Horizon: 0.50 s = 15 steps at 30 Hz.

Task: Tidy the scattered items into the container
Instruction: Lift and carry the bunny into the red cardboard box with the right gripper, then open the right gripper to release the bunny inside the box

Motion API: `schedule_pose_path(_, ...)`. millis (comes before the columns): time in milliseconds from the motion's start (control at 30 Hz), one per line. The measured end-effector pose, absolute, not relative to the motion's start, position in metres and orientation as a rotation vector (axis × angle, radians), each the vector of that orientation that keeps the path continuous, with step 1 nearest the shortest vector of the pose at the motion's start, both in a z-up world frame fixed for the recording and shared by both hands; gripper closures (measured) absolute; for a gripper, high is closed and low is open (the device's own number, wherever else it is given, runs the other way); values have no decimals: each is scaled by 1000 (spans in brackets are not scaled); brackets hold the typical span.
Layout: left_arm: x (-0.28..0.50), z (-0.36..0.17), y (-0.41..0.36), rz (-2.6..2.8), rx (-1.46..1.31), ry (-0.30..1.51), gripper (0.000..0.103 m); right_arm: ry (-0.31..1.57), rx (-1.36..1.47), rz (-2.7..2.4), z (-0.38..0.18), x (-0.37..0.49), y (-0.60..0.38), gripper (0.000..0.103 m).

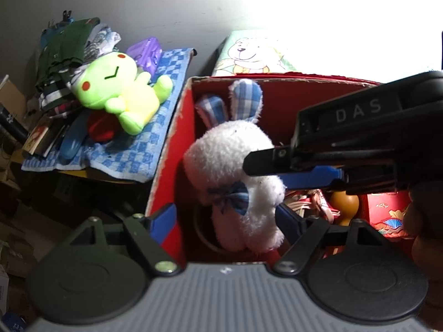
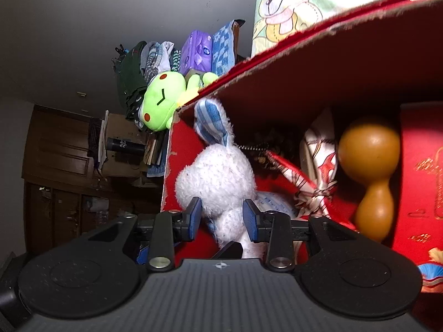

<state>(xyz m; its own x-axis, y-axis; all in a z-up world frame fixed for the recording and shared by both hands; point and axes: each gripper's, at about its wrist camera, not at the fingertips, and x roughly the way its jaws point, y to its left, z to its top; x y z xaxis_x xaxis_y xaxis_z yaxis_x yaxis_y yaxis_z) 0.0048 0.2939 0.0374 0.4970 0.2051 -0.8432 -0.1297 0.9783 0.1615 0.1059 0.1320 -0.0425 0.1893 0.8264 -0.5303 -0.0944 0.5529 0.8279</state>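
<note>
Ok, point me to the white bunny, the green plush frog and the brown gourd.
white bunny (image 1: 232, 155): left wrist view, on its fluffy head, inside the red box.
green plush frog (image 1: 110, 77): left wrist view, on its face, lying on the blue checked cloth.
brown gourd (image 2: 369, 149): right wrist view, on its larger upper bulb.

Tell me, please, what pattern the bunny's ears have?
Blue-and-white checks on the bunny's ears, clearest in the left wrist view.

The letters "DAS" stand in pale raised capitals on the black body of the right claw (image 1: 265, 166), seen from the left wrist view. Gold markings on the red gift box (image 2: 420, 177) and print on the purple pack (image 2: 196, 51) are too blurred to read.
</note>
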Motion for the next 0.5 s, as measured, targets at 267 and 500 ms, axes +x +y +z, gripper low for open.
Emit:
schedule_pose_path(267,-2,45,291,244,94,1018,23,1139,701,724,-21,91,117,62)
schedule_pose_path(500,-6,52,275,217,95,1013,22,1009,621,634,5,66,84,58)
